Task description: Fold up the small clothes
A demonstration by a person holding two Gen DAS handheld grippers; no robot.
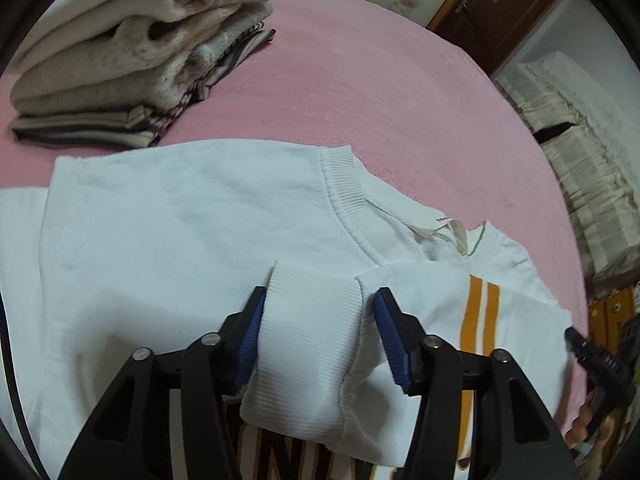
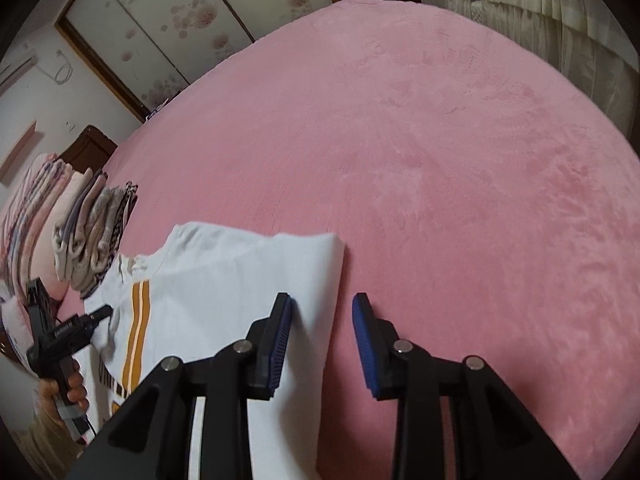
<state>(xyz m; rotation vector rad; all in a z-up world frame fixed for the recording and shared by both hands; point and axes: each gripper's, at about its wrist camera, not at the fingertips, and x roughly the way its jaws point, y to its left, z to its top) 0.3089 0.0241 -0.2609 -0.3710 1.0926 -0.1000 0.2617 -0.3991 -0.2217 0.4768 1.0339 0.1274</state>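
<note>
lying on the pink bed (image 1: 400, 92), the sweatshirt (image 1: 168, 216) has its cuff (image 1: 308, 328) between the released left gripper (image 1: 320, 336); folded pile (image 1: 132, 60) behind. right view: right gripper (image 2: 320, 344) released over the sweatshirt's edge, pile left.

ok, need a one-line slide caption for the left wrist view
Left gripper open astride the ribbed cuff of a white sweatshirt on the pink bedspread, folded clothes stack behind.
</note>
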